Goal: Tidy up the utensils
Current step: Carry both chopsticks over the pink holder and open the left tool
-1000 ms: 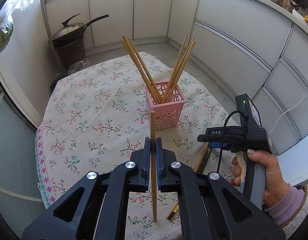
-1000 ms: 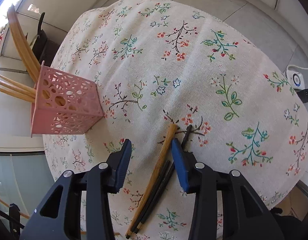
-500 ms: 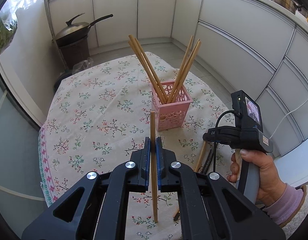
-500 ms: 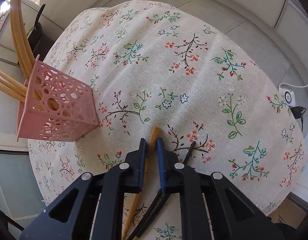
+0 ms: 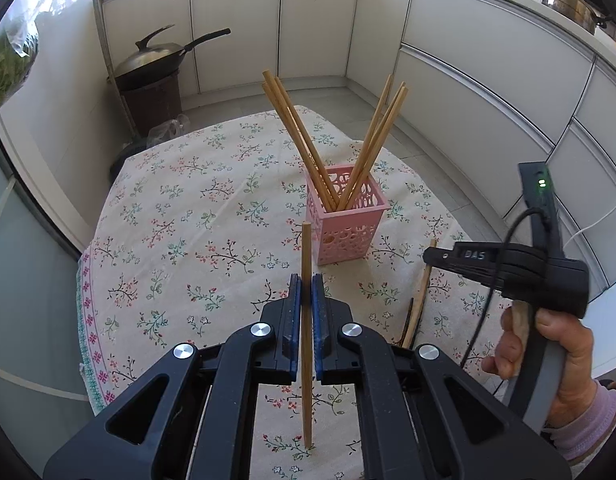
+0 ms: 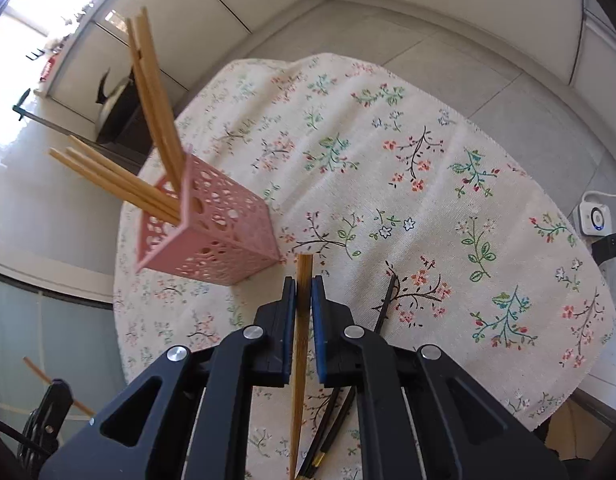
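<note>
Between the blue pads of the left gripper (image 5: pixel 307 300) a wooden chopstick (image 5: pixel 306 264) is pinched. It is held upright, with one end poking up past the pads and the other end hanging down below them, over the cloth (image 5: pixel 180 216). The jaws are pressed tight on it.

Between the pads of the right gripper (image 6: pixel 304 300) a second wooden stick (image 6: pixel 304 276) is pinched in the same way. Its top end is seen just past the pads, and the rest runs down under the gripper. The jaws are closed on it too. This gripper is held in a hand (image 5: pixel 556 344) with a pink sleeve, seen at the right side of the left view.

Just beside the right gripper, dark chopsticks (image 6: pixel 386 300) are laid flat on the flowered cloth. Part of them is hidden under the gripper.

A bit farther on, a pink basket (image 5: pixel 346 216) with holes in its walls is set on the cloth. Wooden sticks (image 5: pixel 296 128) are stood in it. Some are leaned to one side and some to the other, so a V shape is made.

Past the table, a dark wok (image 5: pixel 156 60) with a lid is seen on a stand by the white cupboards (image 5: pixel 236 28). Far to the right, steel pots (image 5: pixel 568 0) are seen on the counter. A white plug strip (image 6: pixel 594 220) is seen on the floor in the right view.
</note>
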### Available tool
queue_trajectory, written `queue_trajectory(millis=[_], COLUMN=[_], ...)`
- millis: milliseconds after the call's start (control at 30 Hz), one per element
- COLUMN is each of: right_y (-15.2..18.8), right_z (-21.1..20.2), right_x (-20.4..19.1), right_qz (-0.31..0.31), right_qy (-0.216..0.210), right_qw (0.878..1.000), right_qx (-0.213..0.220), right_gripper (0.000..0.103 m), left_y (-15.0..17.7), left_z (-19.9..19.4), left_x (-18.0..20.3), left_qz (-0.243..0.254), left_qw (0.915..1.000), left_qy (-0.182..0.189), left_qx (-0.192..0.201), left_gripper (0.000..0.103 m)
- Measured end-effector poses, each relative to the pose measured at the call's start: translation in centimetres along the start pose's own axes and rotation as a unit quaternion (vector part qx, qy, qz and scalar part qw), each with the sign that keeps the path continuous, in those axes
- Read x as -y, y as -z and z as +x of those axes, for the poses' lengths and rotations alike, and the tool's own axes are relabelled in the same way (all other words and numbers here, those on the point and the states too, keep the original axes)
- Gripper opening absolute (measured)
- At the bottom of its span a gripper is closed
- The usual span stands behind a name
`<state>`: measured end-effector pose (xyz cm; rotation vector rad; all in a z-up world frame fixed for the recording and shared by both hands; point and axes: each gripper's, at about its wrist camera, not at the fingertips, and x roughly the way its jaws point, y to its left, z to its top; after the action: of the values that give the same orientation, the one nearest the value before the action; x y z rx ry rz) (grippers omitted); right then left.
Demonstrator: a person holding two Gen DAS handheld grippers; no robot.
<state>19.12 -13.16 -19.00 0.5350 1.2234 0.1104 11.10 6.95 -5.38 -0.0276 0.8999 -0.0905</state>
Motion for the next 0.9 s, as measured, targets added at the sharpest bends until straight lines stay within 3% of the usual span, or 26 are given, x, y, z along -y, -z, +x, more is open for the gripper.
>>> queue_trajectory(millis=[200, 533, 900], right_y=[0.0, 0.5, -1.2], right_z=[-3.1, -11.7, -16.9], right_x=[0.4, -0.1, 2.6], right_qz=[0.002, -0.032, 0.004], right_qy=[-0.032, -0.075, -0.109], right_qw=[0.999, 0.992, 0.983], right_qx=[0.020, 0.098, 0.148], right_gripper=[0.008, 0.008, 0.008], left_y=[0.0, -0.7, -3.2], left_z=[-0.1, -1.9, -4.2], left_x=[0.0, 0.2, 0.9], left_qz=[-0.004, -0.013, -0.035], left_qw=[1.0000, 0.9993, 0.9959], left_qy=[-0.004, 0.002, 0.000], left_qx=[0.005, 0.035, 0.084], left_gripper=[0.005, 0.005, 0.005])
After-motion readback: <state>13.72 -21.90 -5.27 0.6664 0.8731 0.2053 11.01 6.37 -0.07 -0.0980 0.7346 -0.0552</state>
